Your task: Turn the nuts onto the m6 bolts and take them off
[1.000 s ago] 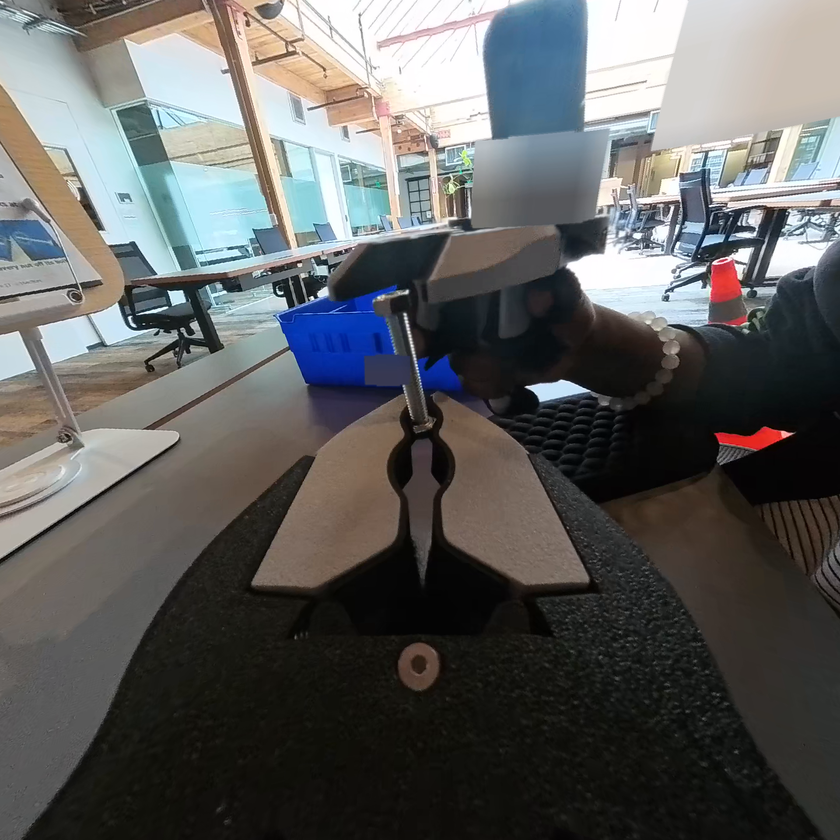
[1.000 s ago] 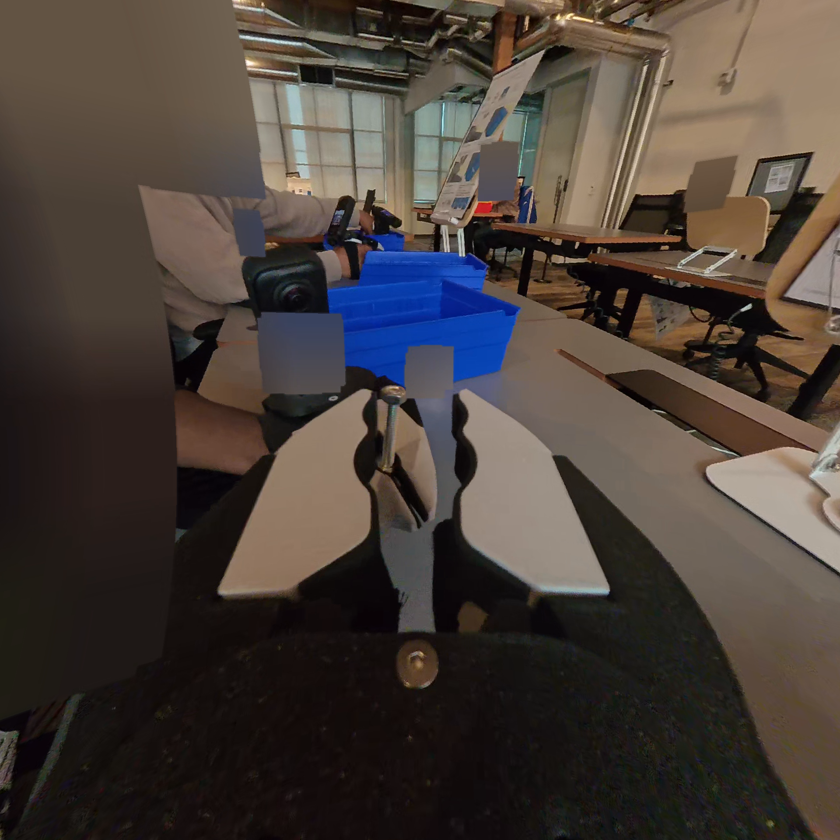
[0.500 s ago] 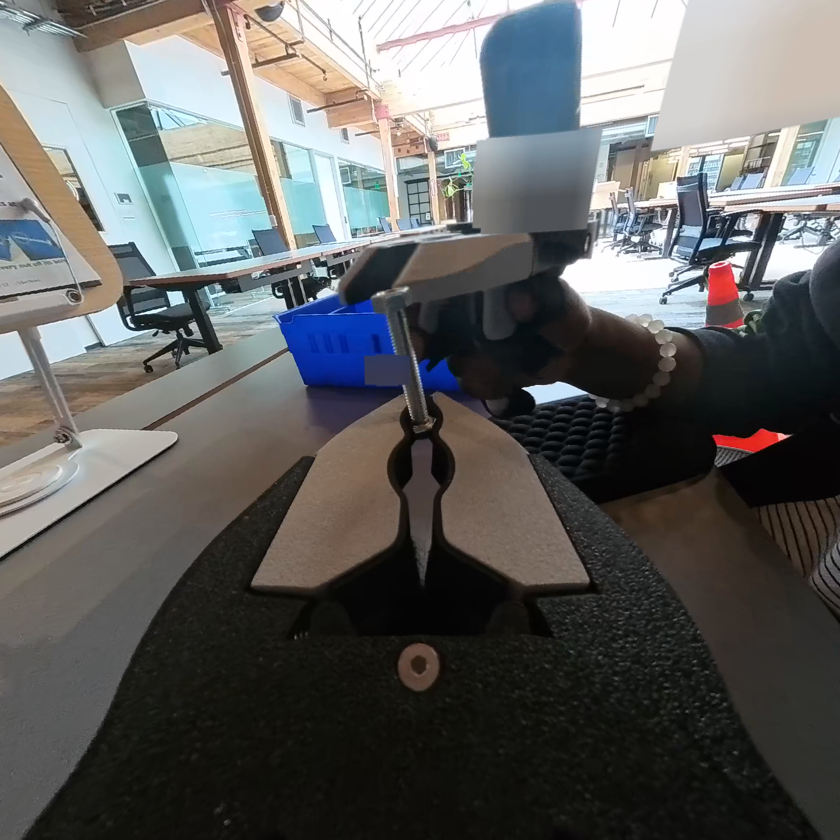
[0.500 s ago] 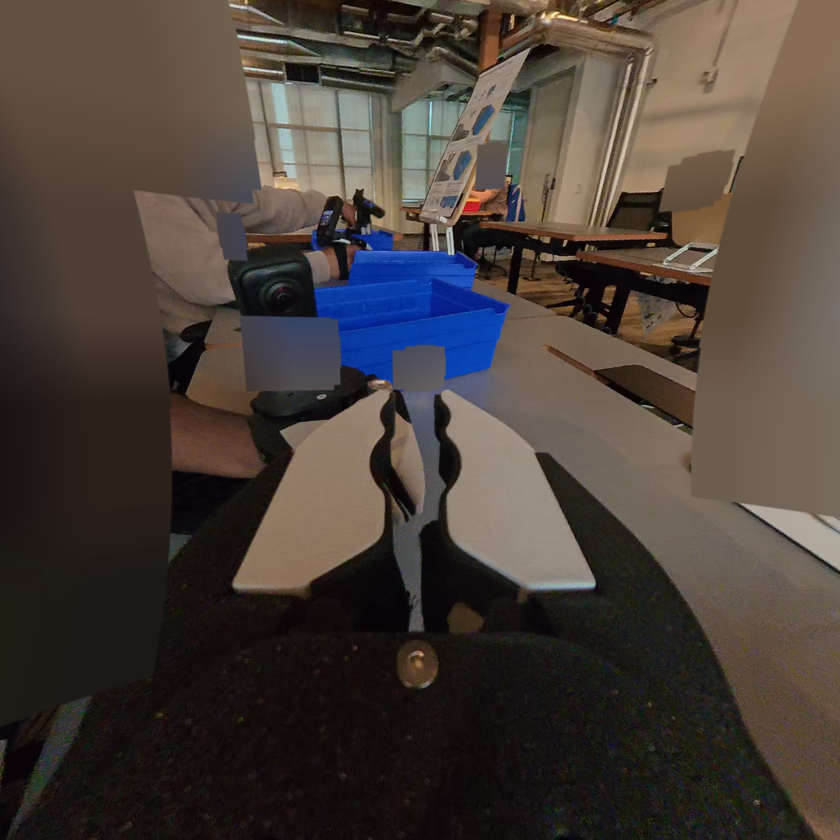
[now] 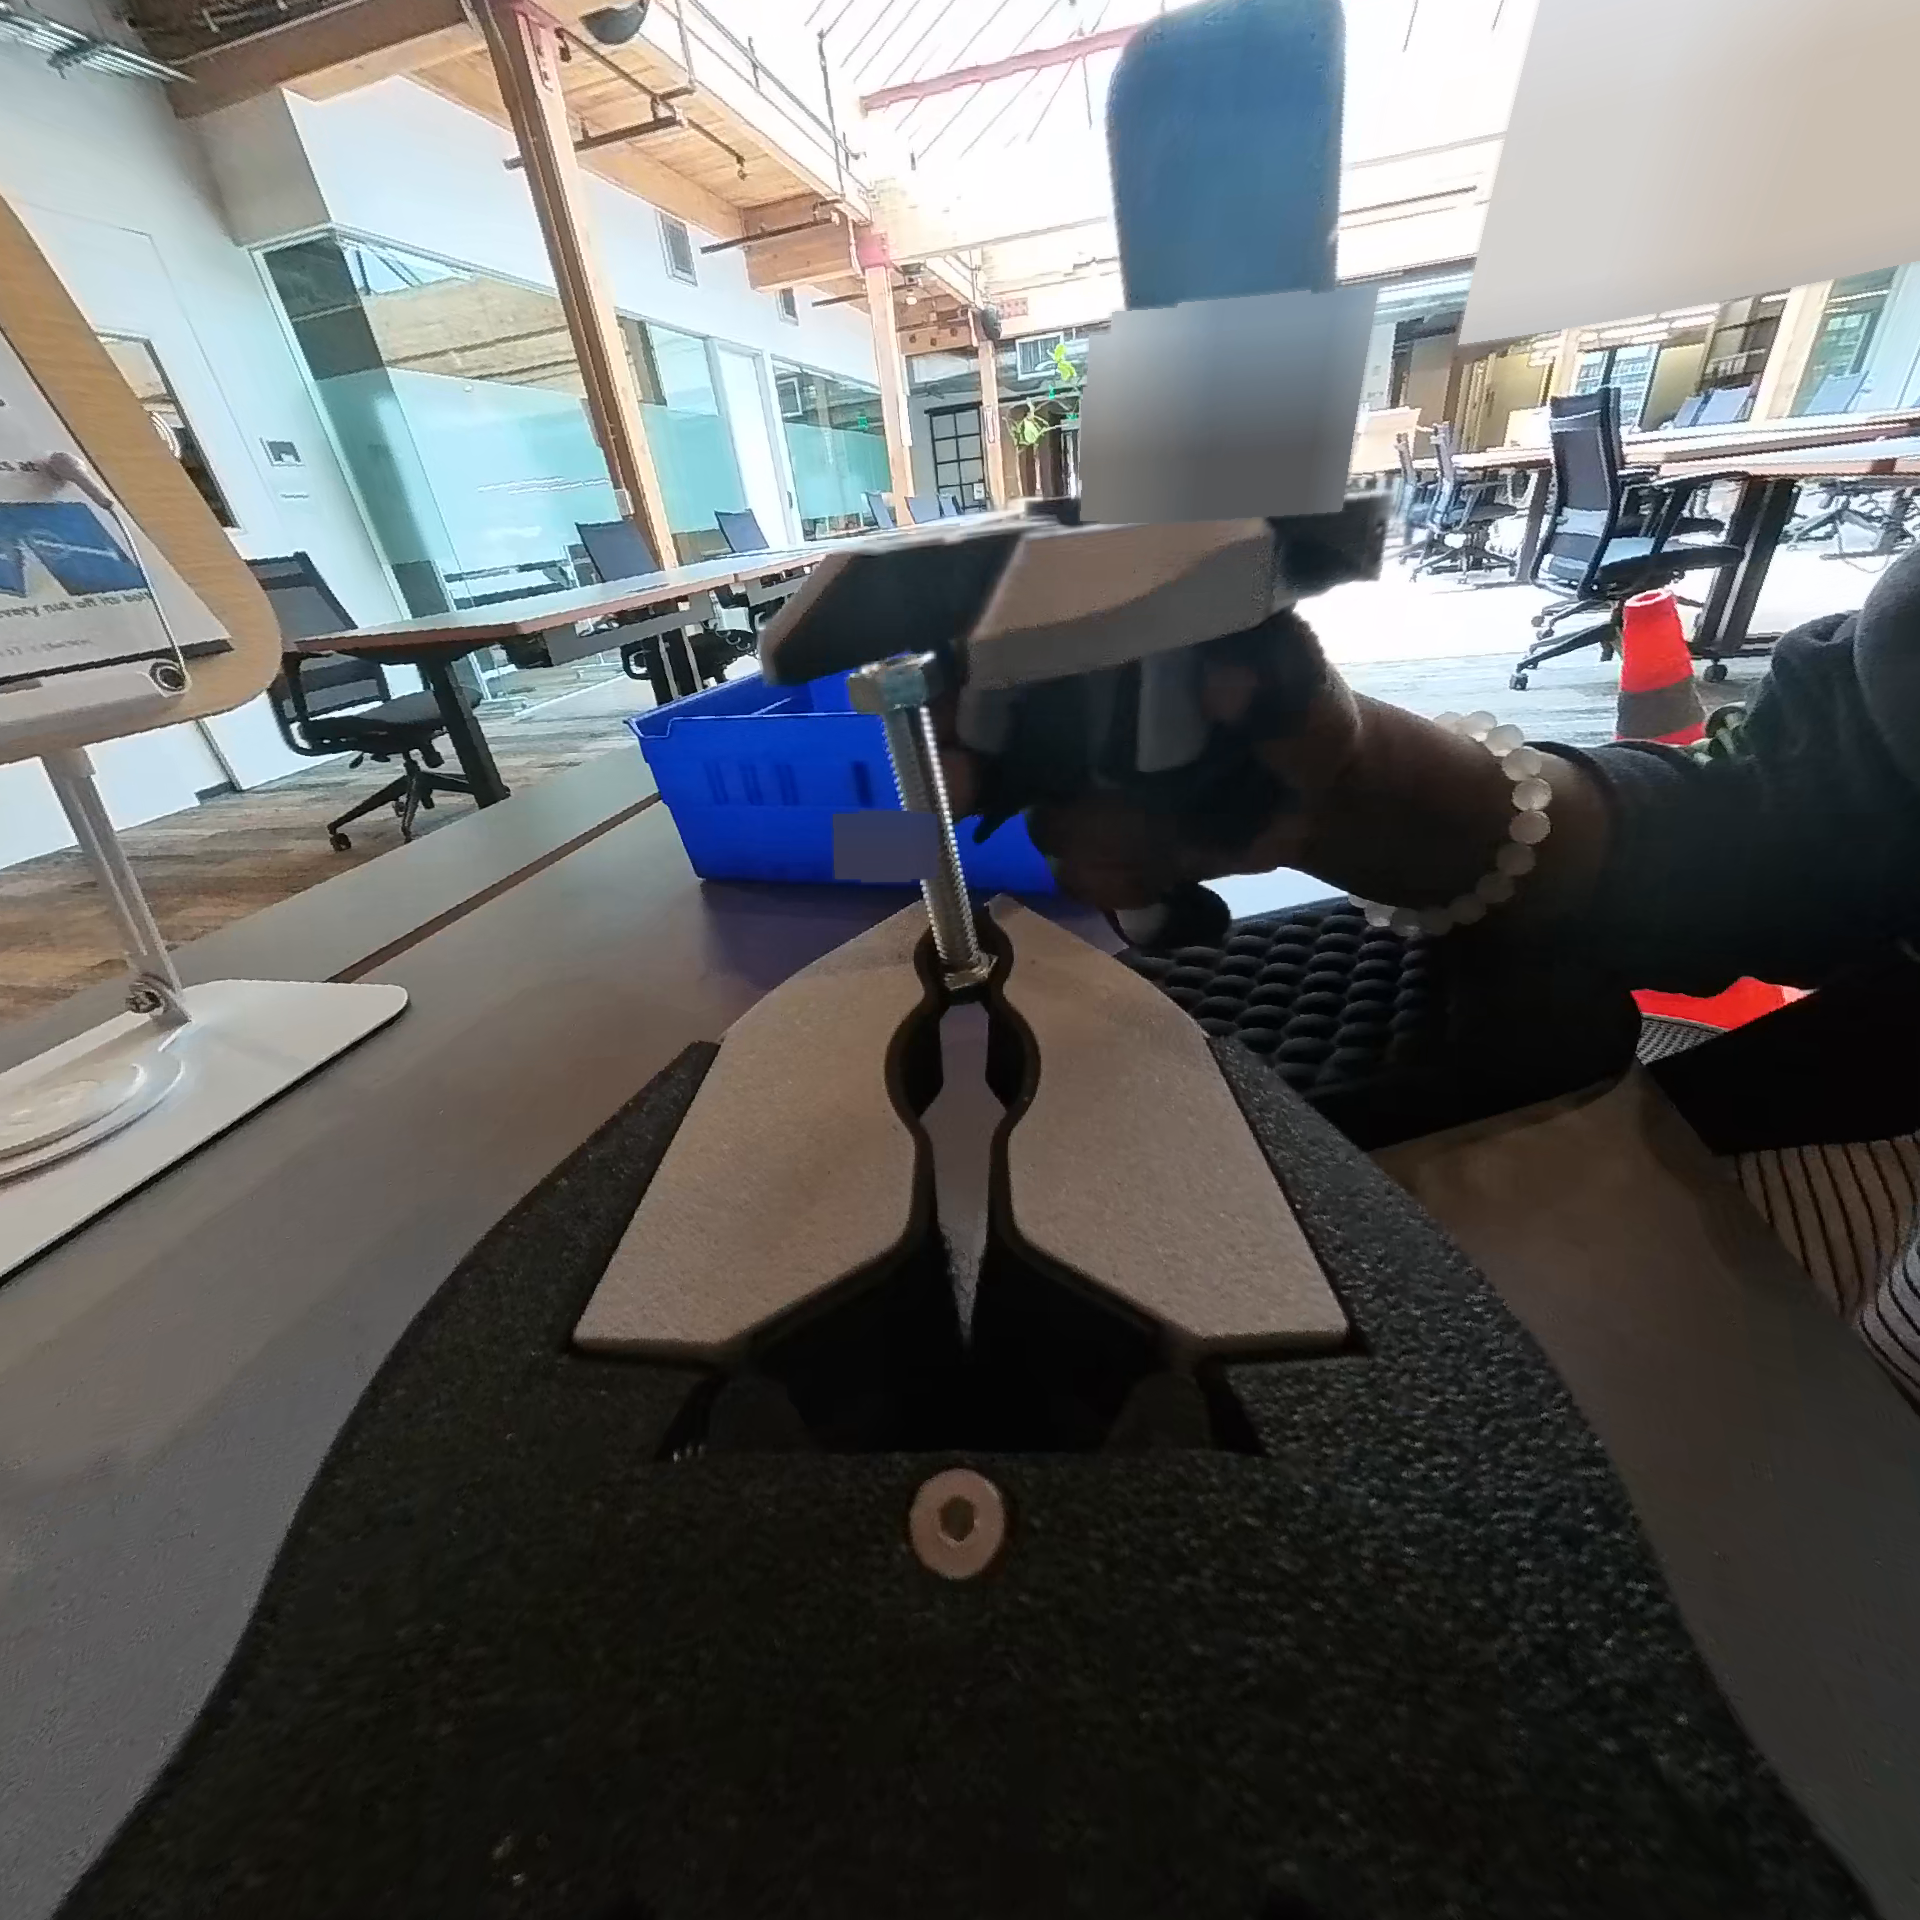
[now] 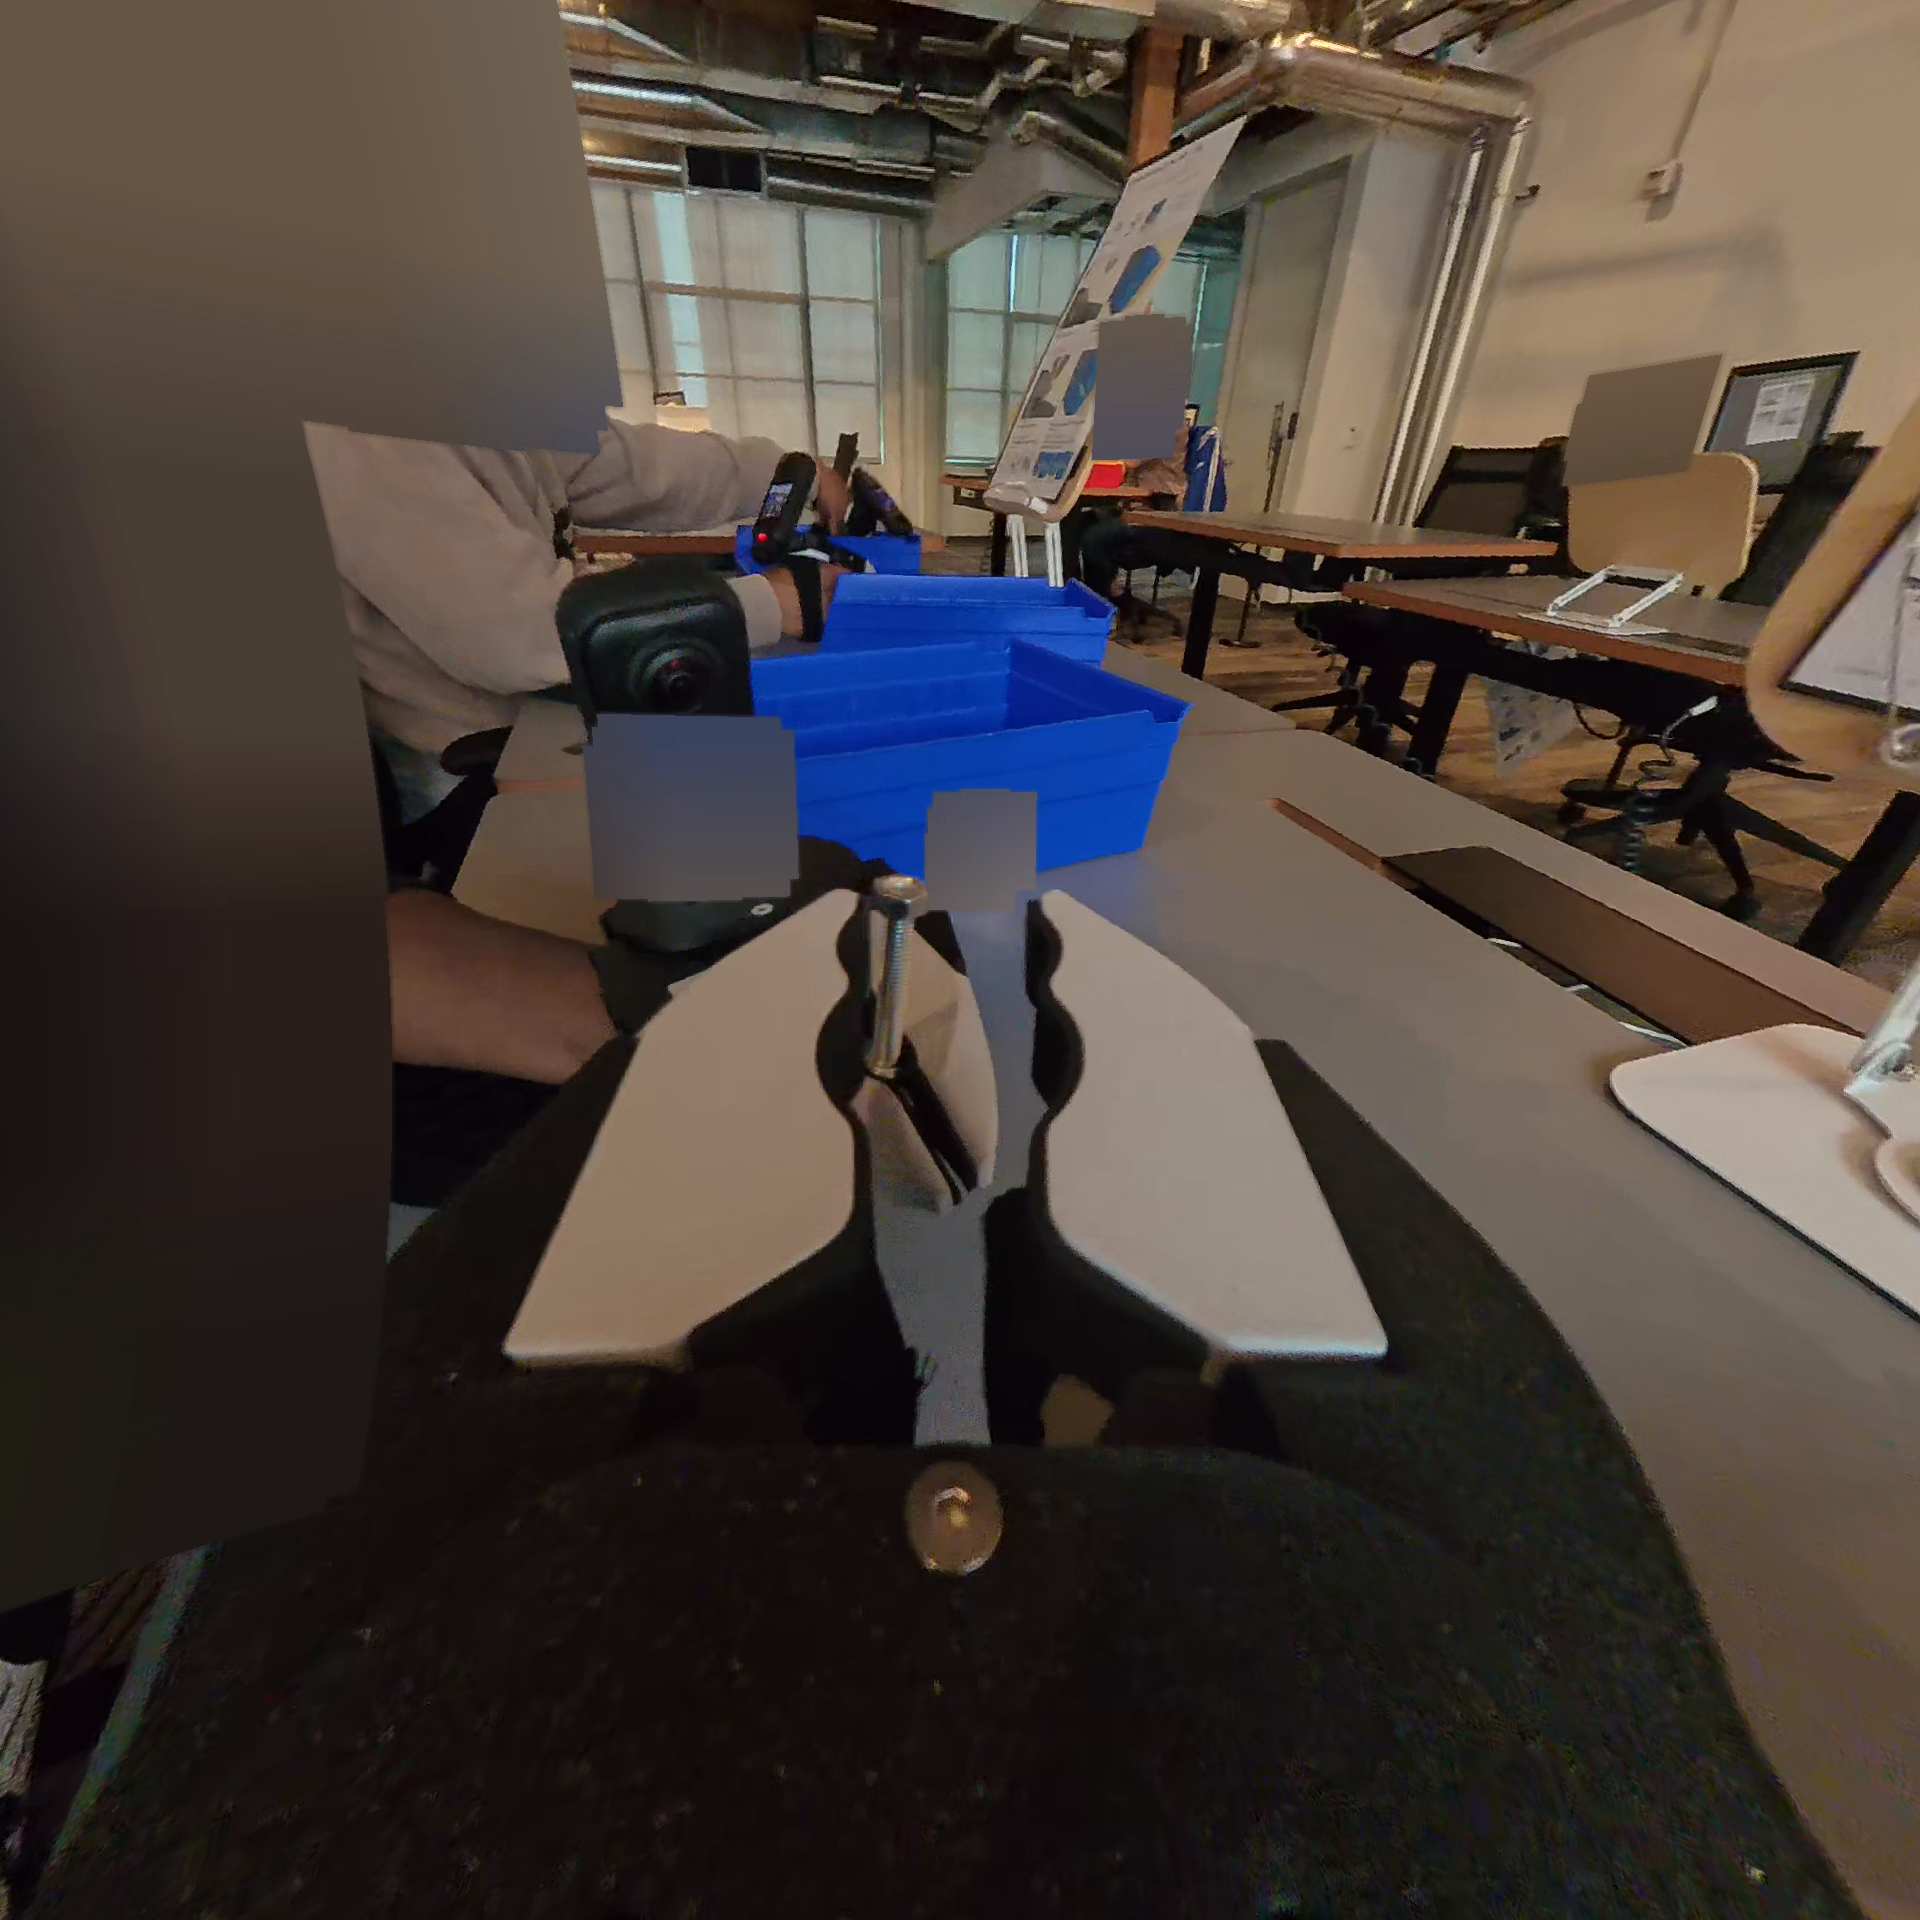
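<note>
In the left wrist view my left gripper (image 5: pixel 966 940) is shut on a small silver nut (image 5: pixel 974 977) caught in the notch at its fingertips. A silver bolt (image 5: pixel 933 821) stands up out of the nut, its hex head at the top. My right gripper (image 5: pixel 914 649) hovers level over the head, held by a hand. In the right wrist view my right gripper (image 6: pixel 940 914) is open. The bolt (image 6: pixel 891 987) stands between its fingers, close to the left one, and the right finger is well clear of it. The left gripper's fingers (image 6: pixel 940 1081) show below it.
A blue bin (image 5: pixel 769 800) stands on the dark table (image 5: pixel 468 1039) behind the bolt, and it also shows in the right wrist view (image 6: pixel 987 769). A white sign stand base (image 5: pixel 187 1049) is at the left. A black dimpled mat (image 5: pixel 1320 987) lies at the right. Another person (image 6: pixel 468 561) works farther back. The gap from one gripper's tips to the other's is roughly 5 centimeters.
My right gripper narrowed around the bolt's head half a second ago and has now opened again. My left gripper has stayed shut on the nut and has not moved.
</note>
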`<state>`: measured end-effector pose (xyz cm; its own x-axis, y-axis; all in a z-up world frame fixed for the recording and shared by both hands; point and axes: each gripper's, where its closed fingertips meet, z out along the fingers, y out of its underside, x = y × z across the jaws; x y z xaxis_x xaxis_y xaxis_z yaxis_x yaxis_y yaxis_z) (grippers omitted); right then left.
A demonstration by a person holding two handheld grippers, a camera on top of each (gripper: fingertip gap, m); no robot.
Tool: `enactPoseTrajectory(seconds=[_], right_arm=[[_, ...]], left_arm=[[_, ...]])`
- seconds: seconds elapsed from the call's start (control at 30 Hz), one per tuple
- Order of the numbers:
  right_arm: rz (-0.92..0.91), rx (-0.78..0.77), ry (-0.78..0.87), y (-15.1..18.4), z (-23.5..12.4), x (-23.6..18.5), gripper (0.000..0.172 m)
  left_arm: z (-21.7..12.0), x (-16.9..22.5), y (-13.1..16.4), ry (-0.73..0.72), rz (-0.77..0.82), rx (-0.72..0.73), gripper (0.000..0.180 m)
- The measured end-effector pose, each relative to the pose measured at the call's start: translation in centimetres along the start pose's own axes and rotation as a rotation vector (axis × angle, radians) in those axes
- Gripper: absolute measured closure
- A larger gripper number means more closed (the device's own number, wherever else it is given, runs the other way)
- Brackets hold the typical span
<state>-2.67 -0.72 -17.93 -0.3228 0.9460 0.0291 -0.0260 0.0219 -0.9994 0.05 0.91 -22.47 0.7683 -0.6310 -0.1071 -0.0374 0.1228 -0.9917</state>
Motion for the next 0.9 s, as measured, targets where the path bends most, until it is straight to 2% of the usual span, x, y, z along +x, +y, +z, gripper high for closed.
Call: enactPoseTrajectory(seconds=[0.1, 0.2, 0.27, 0.4, 0.53, 0.73, 0.9], right_arm=[[-0.006, -0.005, 0.002, 0.1, 0.1, -0.1, 0.142], [0.010, 0.012, 0.030, -0.1, -0.3, 0.7, 0.160], [0.012, 0.016, 0.022, -0.2, -0.3, 0.6, 0.160], [-0.005, 0.003, -0.008, 0.0, 0.1, -0.3, 0.146], [0.006, 0.008, 0.022, -0.1, -0.2, 0.5, 0.159], [-0.008, -0.004, -0.010, 0.1, 0.1, -0.3, 0.145], [0.007, 0.007, 0.022, -0.1, -0.2, 0.5, 0.158]], left_arm=[[0.0, 0.1, 0.0, 0.004, 0.002, -0.001, 0.178], [0.0, 0.0, -0.1, 0.002, 0.000, 0.003, 0.178], [0.0, 0.0, -0.1, 0.001, -0.001, 0.004, 0.178], [0.1, 0.1, 0.0, 0.005, 0.001, -0.001, 0.178], [0.0, 0.0, 0.0, 0.003, 0.001, 0.002, 0.178], [0.1, 0.0, 0.0, 0.004, 0.000, 0.000, 0.178], [0.0, 0.0, 0.0, 0.004, 0.001, 0.001, 0.178]])
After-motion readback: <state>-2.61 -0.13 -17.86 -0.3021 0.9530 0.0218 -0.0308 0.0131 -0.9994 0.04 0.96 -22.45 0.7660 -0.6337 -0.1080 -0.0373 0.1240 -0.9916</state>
